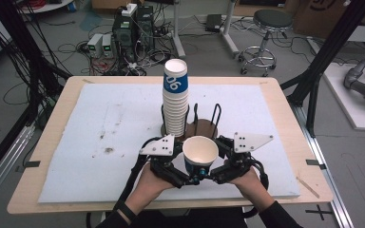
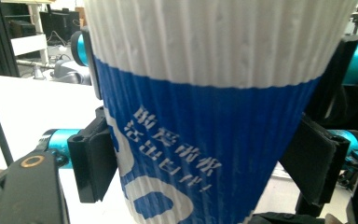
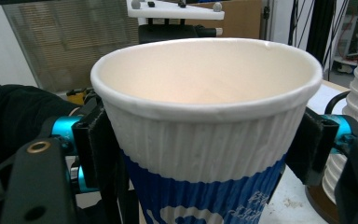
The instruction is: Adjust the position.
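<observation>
Single paper cup (image 1: 200, 154), white upper band w/ blue ribbed lower part, upright, held off the table near its front edge, between both tools. Left gripper (image 1: 188, 181) on cup's left side, right gripper (image 1: 212, 178) on its right, both at the lower blue section. Left gripper view: black pads (image 2: 92, 161) flat against blue wall on both sides, so clamped on the cup. Right gripper view: pads (image 3: 307, 144) pressed on the ribbed white band just below the rim, also clamped. Grey 3-corner plates on top of both tools, hands under them at the front edge.

Just behind the cup: tall stack of cups (image 1: 176, 97), same blue/white type, standing in a dark wire holder (image 1: 204, 126) on a round brown base. Held cup close to the holder, apart from the stack.

Surface: light wood table (image 1: 43, 156) covered by a white mat (image 1: 114, 137), mat stained w/ brownish spots left of centre. Black tape bits on left and right table edges.

Room: grey floor, heavy cable clutter behind the table, PC towers (image 1: 133, 28) and small boxes, round stool (image 1: 266, 33) on castors back right, black frame struts both sides, white platform w/ grey machine part far right. Cardboard box visible in the right gripper view bkgd.
</observation>
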Tool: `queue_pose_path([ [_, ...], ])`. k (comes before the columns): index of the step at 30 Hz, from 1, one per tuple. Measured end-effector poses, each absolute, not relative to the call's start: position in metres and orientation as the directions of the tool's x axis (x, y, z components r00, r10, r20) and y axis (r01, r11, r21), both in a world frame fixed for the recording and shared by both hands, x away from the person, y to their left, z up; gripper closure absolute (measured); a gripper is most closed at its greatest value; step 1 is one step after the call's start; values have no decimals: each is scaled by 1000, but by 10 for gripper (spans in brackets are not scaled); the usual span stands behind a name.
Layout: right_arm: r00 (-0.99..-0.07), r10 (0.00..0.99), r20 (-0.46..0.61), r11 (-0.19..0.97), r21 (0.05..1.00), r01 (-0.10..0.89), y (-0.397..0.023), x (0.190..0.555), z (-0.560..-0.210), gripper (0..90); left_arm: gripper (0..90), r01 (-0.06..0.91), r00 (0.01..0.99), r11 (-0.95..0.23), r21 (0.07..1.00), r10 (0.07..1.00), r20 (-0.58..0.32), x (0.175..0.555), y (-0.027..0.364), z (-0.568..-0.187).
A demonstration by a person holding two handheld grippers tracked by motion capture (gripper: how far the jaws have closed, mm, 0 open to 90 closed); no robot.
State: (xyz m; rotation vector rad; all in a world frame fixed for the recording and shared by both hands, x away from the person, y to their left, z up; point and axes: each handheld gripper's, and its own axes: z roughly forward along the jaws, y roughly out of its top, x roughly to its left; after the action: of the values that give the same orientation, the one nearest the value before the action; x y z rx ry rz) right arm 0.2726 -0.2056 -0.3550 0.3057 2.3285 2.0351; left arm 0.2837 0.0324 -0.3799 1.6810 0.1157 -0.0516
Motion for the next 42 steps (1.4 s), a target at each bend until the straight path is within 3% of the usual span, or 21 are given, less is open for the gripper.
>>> queue_pose_path([
  [4,-980,169,101,131,984,124,-204,272,-356,236,261,105,994,-114,988,50,-100,284,33,-380],
  [11,-977,175,122,126,981,145,-205,273,-354,164,262,103,994,-123,987,44,-98,284,33,-381],
  [18,-976,183,119,97,986,139,-207,272,-351,165,263,104,994,-126,987,44,-99,286,33,-383],
  [25,-978,185,92,105,988,113,-207,270,-351,221,266,100,995,-125,987,43,-95,285,33,-383],
  [35,-974,212,77,109,989,102,-212,272,-351,228,176,93,994,-132,987,71,-84,286,40,-380],
  [42,-965,251,72,104,989,101,-221,276,-350,228,166,76,991,-128,989,117,-62,286,56,-377],
])
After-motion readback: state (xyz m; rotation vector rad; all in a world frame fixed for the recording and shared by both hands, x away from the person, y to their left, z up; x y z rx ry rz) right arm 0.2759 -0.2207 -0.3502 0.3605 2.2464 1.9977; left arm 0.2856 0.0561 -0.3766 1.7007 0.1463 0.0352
